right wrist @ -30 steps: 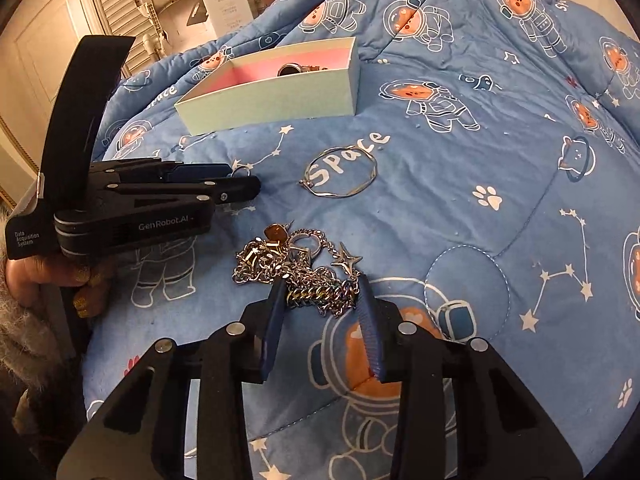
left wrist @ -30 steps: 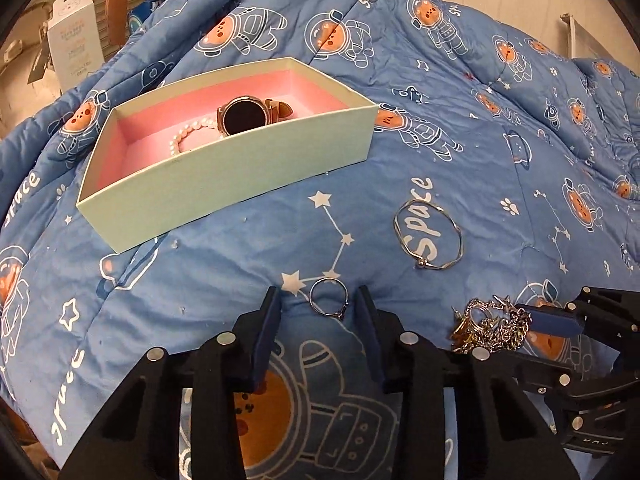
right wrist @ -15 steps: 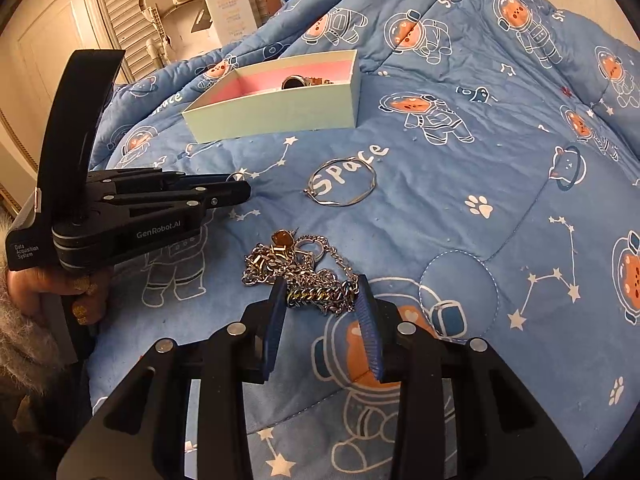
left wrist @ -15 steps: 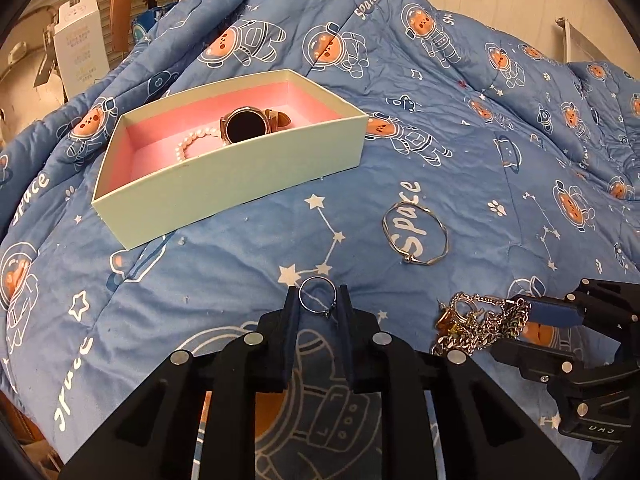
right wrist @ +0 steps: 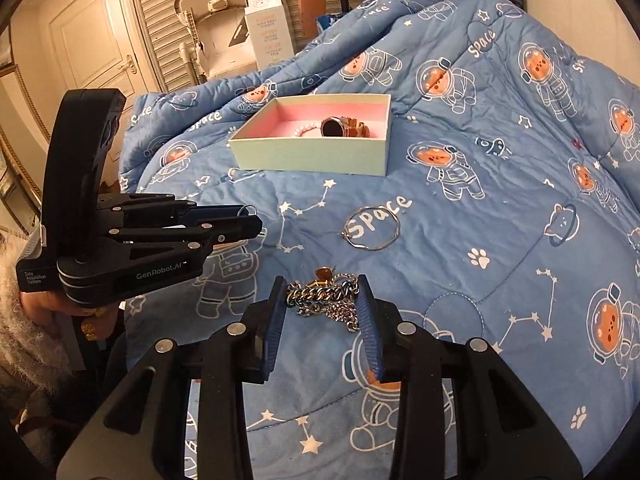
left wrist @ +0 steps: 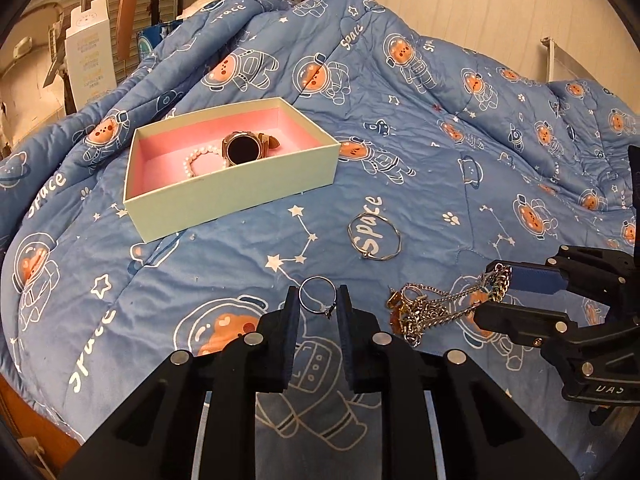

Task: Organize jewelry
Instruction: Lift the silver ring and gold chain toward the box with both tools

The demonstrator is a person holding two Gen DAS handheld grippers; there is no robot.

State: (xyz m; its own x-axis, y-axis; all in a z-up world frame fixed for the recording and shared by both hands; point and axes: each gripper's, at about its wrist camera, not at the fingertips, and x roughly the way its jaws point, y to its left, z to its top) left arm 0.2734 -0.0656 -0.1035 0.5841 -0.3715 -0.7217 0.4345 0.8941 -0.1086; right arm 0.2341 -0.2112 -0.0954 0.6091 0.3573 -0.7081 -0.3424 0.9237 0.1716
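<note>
The left gripper (left wrist: pixel 319 303) has its 2 jaws drawn narrow around a thin silver ring (left wrist: pixel 318 299), which stands pinched between the pads, raised off the blue quilt (left wrist: pixel 440 152) printed with bear astronauts and the word "Space". In the right wrist view the same ring (right wrist: pixel 249 210) shows as a small loop at the tip of the left gripper (right wrist: pixel 240 222), whose handle a hand (right wrist: pixel 60 308) grips at the left edge, beside a fuzzy pale sleeve (right wrist: pixel 16 332). The right gripper (right wrist: pixel 323 298) is closed on a thick braided chain (right wrist: pixel 320 294) stretched across between its blue pads, with the rest of the tangled chains and an orange charm hanging or trailing just beyond it. From the left wrist view this bundle (left wrist: pixel 436 308) drapes from the right gripper (left wrist: pixel 504 296) down toward the quilt. A thin wire bangle (left wrist: pixel 374 236) lies flat on the quilt between the grippers and the box, over a "Space" print. Farther off sits an open pale green box (left wrist: pixel 240 192) with a pink lining; inside it are a watch (left wrist: pixel 242 150) with a dark round face and, just to its left, a pearl bracelet (left wrist: pixel 198 162). A white carton (right wrist: pixel 268 28) stands beyond the bed at the far left.
</note>
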